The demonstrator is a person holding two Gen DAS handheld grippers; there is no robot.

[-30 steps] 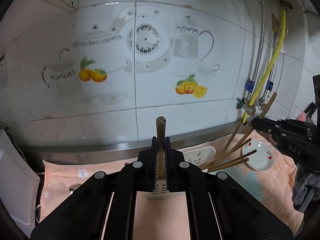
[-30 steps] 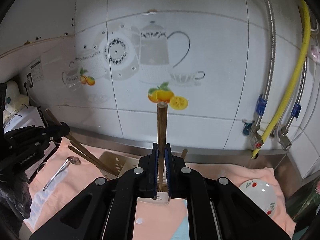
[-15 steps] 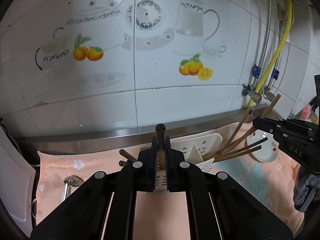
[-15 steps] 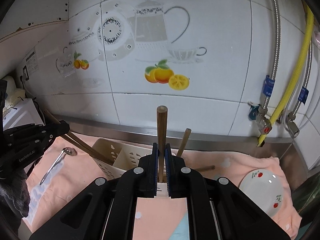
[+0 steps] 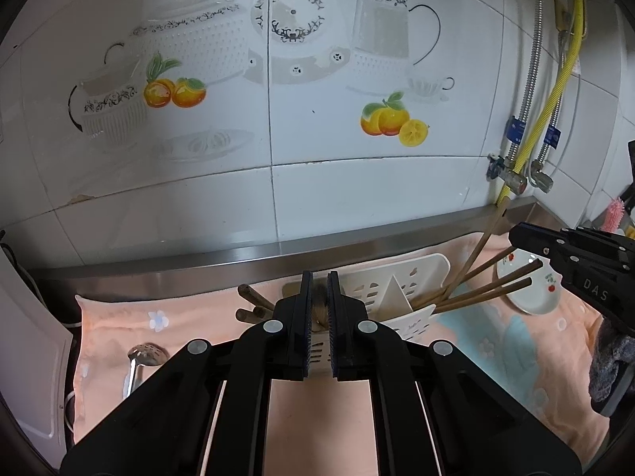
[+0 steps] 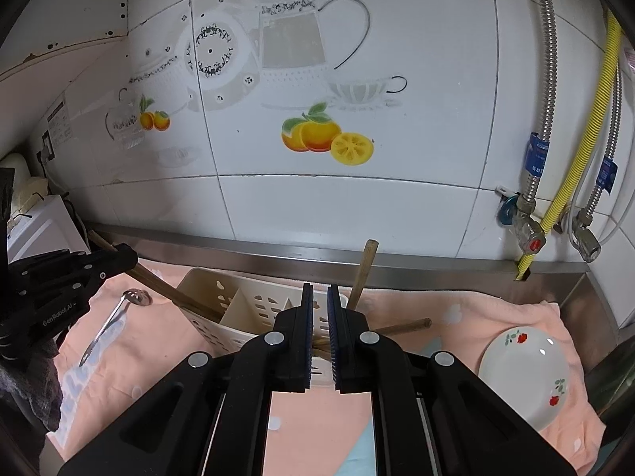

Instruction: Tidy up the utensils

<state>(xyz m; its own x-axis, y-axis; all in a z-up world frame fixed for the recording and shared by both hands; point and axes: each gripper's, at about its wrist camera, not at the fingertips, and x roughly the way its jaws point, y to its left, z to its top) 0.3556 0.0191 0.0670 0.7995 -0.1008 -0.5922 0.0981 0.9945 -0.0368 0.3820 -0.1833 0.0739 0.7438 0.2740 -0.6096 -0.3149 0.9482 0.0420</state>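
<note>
Our left tool [image 5: 319, 281] is all but closed, with only a narrow slot between its jaws. The blurred brown top of a wooden stick [image 5: 319, 305] sits in that slot, level with the fingertips. In the right wrist view this stick passes through the tip of the left tool and slants down into the white slotted basket [image 5: 397, 277].

Our right tool [image 6: 319, 289] is just as nearly closed. A second wooden stick [image 6: 319, 343] shows as a tilted brown strip low between its pads. We cannot see how firmly either stick is pinched.

The basket stands on a pink towel [image 5: 190, 317] spread over the counter, close to the steel ledge below the tiled wall. It is directly ahead of both tools. A bundle of chopsticks [image 5: 488, 289] leans out of its right side, under the tip of the right tool. One wooden handle [image 6: 365, 273] stands tilted behind the basket and another [image 6: 401, 325] lies flat on the towel beside it.

A slotted metal spoon [image 5: 147, 353] lies on the towel well to the left. A flowered white saucer [image 6: 524, 365] rests at the towel's right end.
</note>
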